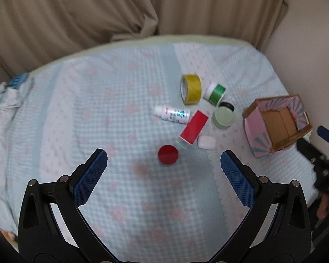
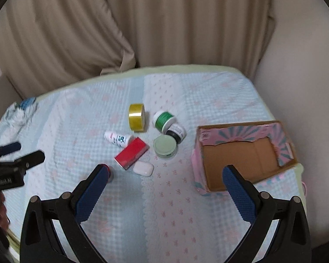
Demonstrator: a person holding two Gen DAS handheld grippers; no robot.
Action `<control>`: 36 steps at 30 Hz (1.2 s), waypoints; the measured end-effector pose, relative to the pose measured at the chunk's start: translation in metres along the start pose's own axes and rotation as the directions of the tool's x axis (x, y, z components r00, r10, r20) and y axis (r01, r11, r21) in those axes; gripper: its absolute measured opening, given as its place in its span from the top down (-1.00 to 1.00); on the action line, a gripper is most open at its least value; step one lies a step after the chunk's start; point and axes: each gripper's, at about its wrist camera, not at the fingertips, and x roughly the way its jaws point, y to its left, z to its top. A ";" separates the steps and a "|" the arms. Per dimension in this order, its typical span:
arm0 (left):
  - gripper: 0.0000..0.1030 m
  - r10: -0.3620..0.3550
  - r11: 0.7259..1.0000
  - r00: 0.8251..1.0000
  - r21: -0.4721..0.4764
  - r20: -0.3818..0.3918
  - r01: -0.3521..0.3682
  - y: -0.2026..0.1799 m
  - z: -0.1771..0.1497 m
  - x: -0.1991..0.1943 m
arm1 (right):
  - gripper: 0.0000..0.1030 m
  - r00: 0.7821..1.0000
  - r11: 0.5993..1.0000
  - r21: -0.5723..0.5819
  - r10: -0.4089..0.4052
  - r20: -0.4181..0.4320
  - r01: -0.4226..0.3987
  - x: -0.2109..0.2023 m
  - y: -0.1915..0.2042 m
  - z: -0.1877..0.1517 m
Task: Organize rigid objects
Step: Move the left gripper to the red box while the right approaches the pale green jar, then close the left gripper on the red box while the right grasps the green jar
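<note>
1. Left wrist view: the left claw is wide open and holds nothing; its two blue pads hang above the bed, which has a light blue cover with pink marks.
2. Between the pads, a little ahead, stands the red round cap — apart from the other things.
3. Behind it lies the red box, with the white case just beside its near end and the white bottle lying on its side near its far end.
4. Farther back are the yellow tape roll on its edge, the green-and-white jar, a dark-lidded jar and the pale green lid, all close together.
5. The pink cardboard box is at the right, open side up and empty inside; the right claw shows at the right edge, blurred.
6. Right wrist view: the right claw is also wide open and empty, and one pad is in front of the pink cardboard box.
7. The red box, white case, pale green lid, white bottle, yellow tape roll and green-and-white jar lie in one group left of that box — the red round cap is mostly hidden behind the left pad.
8. The left claw is at the left edge; from here I cannot tell how wide it is.
</note>
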 end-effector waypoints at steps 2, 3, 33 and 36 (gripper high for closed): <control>-0.99 -0.028 0.999 0.998 0.019 -0.050 0.029 -0.005 0.007 0.032 | -1.00 1.000 1.000 -0.031 0.005 -0.016 -0.006 0.025 0.002 -0.001; -0.99 -0.036 0.999 0.997 0.027 -0.070 0.038 -0.008 0.009 0.045 | -1.00 0.999 0.998 -0.060 0.012 -0.030 -0.014 0.045 0.004 -0.001; -0.28 -0.107 0.962 0.924 0.197 -0.367 0.189 -0.084 0.027 0.301 | -0.30 0.842 0.945 -0.267 0.017 -0.538 -0.190 0.322 0.012 0.025; 0.08 -0.126 0.950 0.918 0.221 -0.375 0.221 -0.094 0.025 0.304 | -0.29 0.842 0.944 -0.267 0.021 -0.539 -0.194 0.324 0.014 0.026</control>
